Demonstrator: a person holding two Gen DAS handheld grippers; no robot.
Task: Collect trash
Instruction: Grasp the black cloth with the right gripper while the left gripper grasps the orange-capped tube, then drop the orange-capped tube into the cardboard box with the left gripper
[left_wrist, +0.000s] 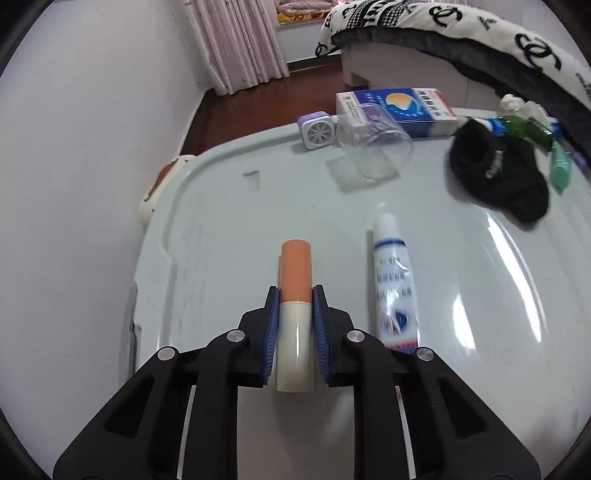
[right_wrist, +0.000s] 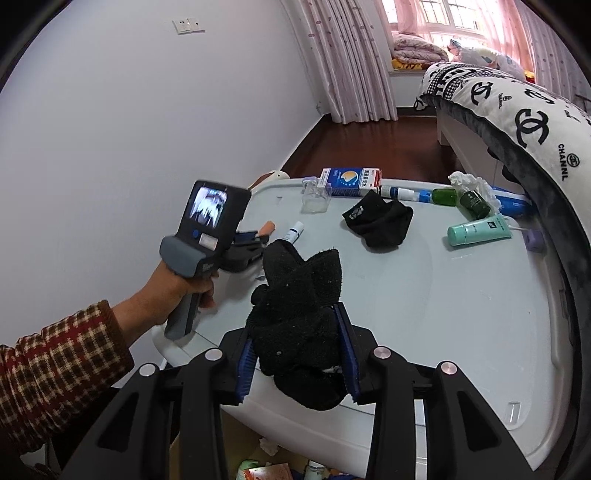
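Note:
My left gripper is shut on a small tube with an orange cap and cream body, which lies on the pale table top. Right of it lies a white ointment tube. In the right wrist view, my right gripper is shut on a crumpled black sock above the table's near edge. The same view shows the left gripper at the table's left side, held by a hand in a checked sleeve, with the orange cap sticking out. A second black sock lies farther back.
At the back stand a blue-white box, a clear glass, green bottles, a teal tube and a crumpled tissue. A bed with a black-and-white blanket borders the right. Below the near edge sits a box of rubbish.

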